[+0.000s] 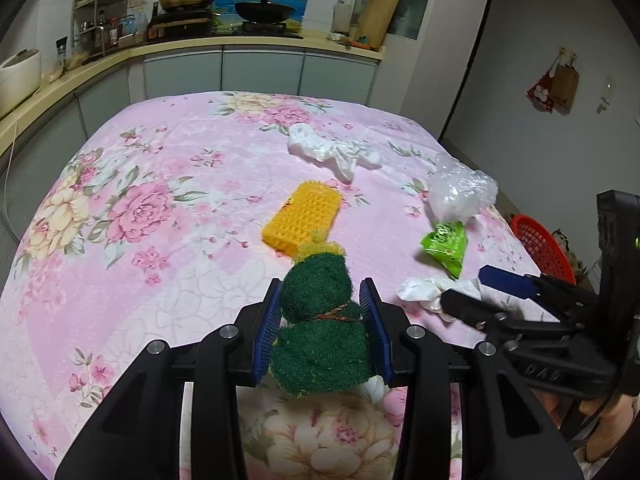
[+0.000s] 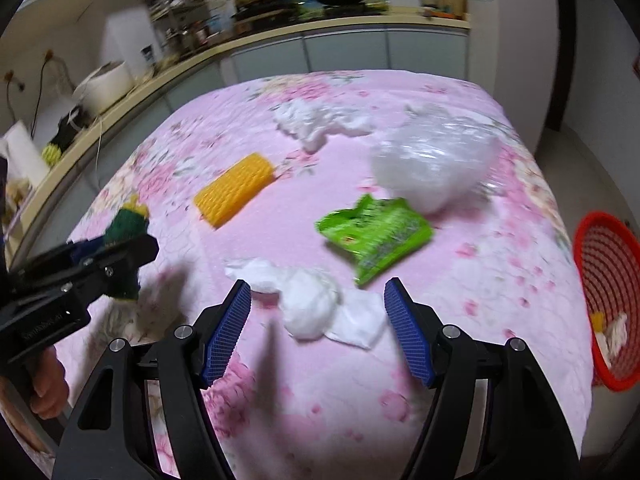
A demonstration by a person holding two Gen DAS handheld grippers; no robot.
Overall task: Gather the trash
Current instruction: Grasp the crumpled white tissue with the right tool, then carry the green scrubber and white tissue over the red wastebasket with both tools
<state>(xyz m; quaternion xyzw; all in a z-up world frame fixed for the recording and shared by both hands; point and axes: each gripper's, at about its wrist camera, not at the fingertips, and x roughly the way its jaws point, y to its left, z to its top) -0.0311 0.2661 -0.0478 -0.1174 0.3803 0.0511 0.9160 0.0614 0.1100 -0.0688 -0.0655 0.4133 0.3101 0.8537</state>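
A green scrubber (image 1: 320,328) is clamped tight between the left gripper (image 1: 322,312) jaws, held just above the flowery pink tablecloth (image 1: 160,240). The right gripper (image 2: 318,320) jaws are spread wide around a crumpled tissue (image 2: 308,304). A green wrapper (image 2: 376,236) is seen just beyond it, a red basket (image 2: 604,264) off the table's right edge.

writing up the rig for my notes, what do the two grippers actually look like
Both are matte black plastic frames. The left gripper and right gripper each carry two ribbed blue pads on black fingers, with round silver bolt heads at the linkage joints. Small pale lettering marks the bodies, unreadable here. No cables visible; bare hands hold the handles.
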